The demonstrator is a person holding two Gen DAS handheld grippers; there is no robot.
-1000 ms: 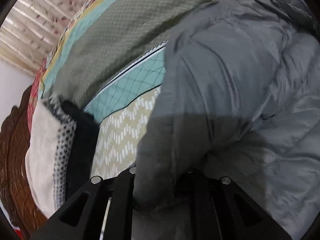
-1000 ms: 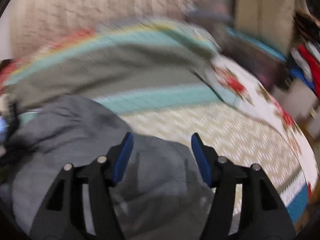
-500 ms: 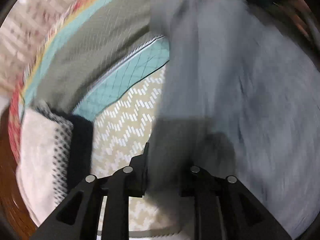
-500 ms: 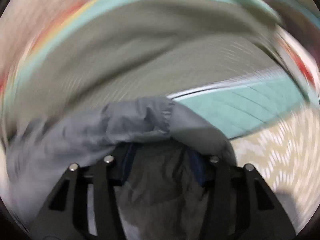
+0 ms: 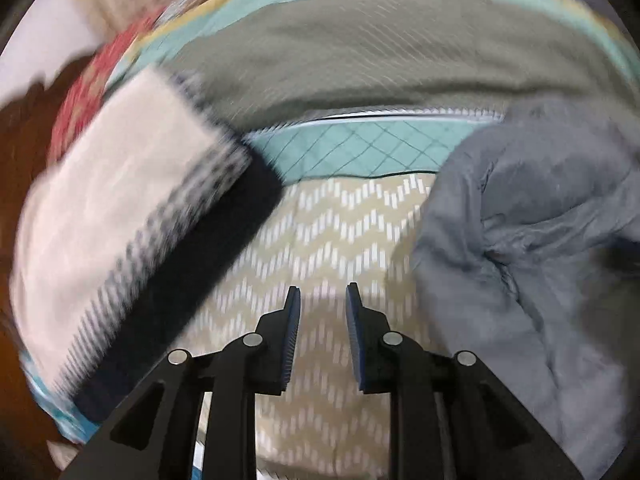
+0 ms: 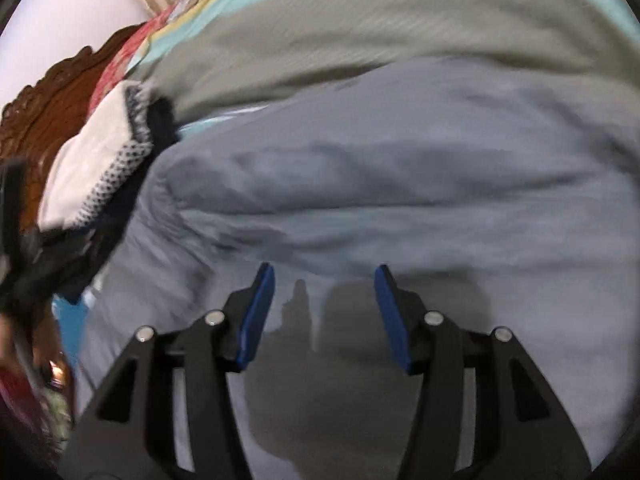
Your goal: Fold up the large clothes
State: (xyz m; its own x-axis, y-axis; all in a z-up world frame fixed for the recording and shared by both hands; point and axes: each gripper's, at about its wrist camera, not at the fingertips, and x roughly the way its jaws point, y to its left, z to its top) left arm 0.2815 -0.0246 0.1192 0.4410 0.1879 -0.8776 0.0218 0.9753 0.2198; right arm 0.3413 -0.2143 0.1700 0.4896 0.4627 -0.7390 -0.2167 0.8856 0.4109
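Note:
A grey quilted jacket (image 5: 532, 248) lies bunched on the patterned bedspread (image 5: 340, 240), at the right of the left wrist view. My left gripper (image 5: 320, 296) is open and empty, over the bare zigzag cloth just left of the jacket. In the right wrist view the jacket (image 6: 400, 184) fills the middle. My right gripper (image 6: 324, 280) is open and empty, just above the jacket's flat near part, with its shadow on the cloth.
A folded white, black-dotted and dark garment pile (image 5: 132, 240) lies at the left, also in the right wrist view (image 6: 104, 160). A carved brown wooden headboard (image 6: 52, 96) stands behind it. The bedspread's olive band (image 5: 380, 52) runs across the back.
Both grippers were shut on the grey jacket; both have let go and opened. The left gripper has swung left off the jacket. The jacket now lies folded over on the bed.

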